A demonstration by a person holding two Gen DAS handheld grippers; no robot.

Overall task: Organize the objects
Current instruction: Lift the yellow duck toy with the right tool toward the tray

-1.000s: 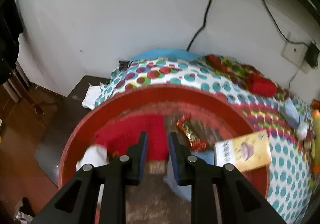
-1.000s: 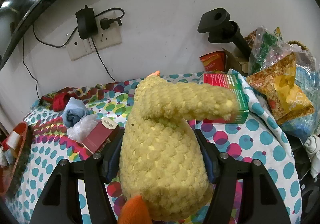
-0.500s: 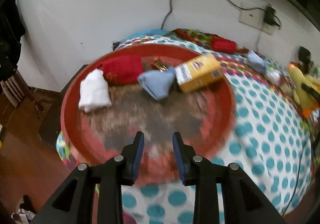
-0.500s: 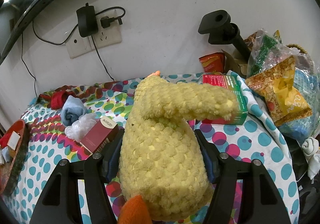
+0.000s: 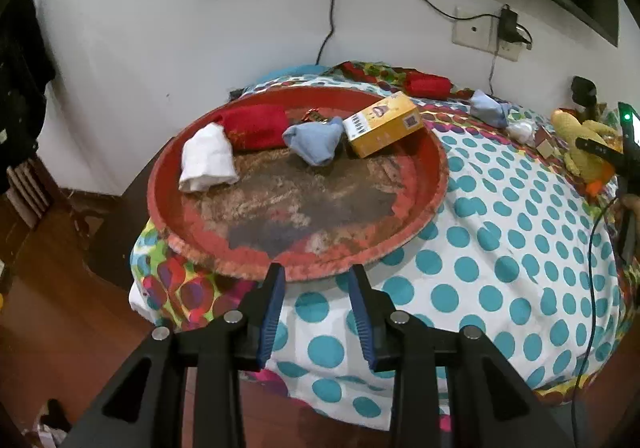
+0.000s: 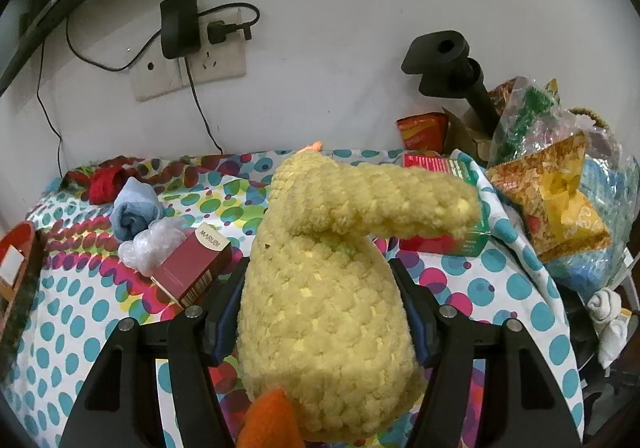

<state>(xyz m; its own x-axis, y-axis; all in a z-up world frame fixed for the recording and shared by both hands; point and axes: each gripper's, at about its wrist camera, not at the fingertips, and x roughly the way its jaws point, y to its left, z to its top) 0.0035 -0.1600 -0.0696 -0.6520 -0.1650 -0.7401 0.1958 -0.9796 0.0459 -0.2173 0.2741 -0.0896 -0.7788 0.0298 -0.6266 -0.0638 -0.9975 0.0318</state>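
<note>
The left tool, its jaws just opening and empty, hangs at 6 o'clock of the red tray; the right tool grips the yellow plush duck.

My left gripper, jaws just opened with nothing between them, sits at bottom centre, below the round worn red tray. In the tray's upper part lie a folded white cloth, red cloth, light-blue sock and yellow carton.
</note>
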